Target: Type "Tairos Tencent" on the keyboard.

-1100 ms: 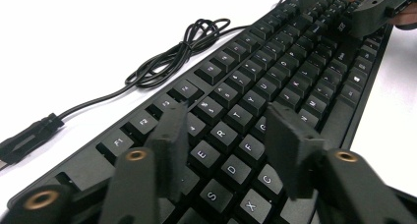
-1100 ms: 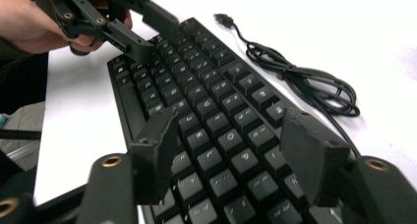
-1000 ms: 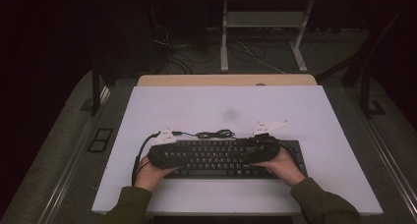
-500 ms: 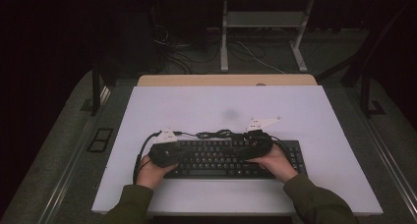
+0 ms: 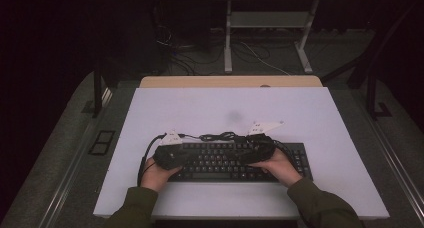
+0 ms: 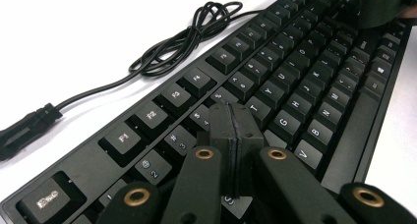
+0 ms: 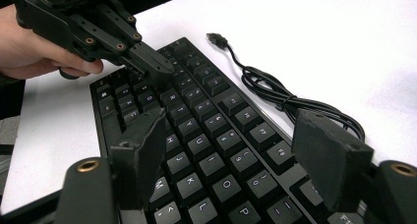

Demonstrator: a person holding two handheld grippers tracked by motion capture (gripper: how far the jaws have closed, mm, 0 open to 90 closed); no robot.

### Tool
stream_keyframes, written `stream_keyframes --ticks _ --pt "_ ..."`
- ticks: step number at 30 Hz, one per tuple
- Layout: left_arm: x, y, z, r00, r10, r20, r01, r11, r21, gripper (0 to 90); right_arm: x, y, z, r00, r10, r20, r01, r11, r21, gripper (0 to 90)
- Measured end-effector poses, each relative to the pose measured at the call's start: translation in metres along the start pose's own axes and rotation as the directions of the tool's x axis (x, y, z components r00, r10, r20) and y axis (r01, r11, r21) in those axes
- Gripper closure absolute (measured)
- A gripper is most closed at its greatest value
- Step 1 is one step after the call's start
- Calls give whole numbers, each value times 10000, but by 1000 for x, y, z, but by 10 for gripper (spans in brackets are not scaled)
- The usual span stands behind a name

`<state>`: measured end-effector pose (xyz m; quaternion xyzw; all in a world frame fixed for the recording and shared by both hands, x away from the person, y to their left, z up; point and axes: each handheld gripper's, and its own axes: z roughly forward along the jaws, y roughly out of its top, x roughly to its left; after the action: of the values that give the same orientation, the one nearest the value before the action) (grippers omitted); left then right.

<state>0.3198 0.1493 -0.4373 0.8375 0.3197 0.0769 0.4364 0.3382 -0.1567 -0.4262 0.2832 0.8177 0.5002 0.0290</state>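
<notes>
Rightward drift: right gripper has slid left across the keyboard.
Left gripper clenched on nothing, right's jaws released; stray presses likely.

keyboard cropped at edges, cable partly hidden

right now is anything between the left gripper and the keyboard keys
No, nothing visible. The left gripper, jaws pressed together, sits right over the keyboard near the number row. The coiled cable lies on the table behind the keyboard, out of the way.
</notes>
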Motion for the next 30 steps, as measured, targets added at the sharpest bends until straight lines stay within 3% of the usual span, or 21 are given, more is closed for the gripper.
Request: stream_keyframes --ticks 15,26,30 --pt "-1 -2 2 9998 197 -82 -195 9995 249 888 1 -1 -1 10000 -9 5 9 10000 -61 232" --pt "-2 -2 0 10000 3 -38 -2 10000 8 888 1 0 -3 10000 -16 -82 15 9999 -143 197" --pt "-1 0 -2 9999 102 -3 -102 9999 -30 888 0 1 -5 10000 -15 -98 12 9996 -269 188"
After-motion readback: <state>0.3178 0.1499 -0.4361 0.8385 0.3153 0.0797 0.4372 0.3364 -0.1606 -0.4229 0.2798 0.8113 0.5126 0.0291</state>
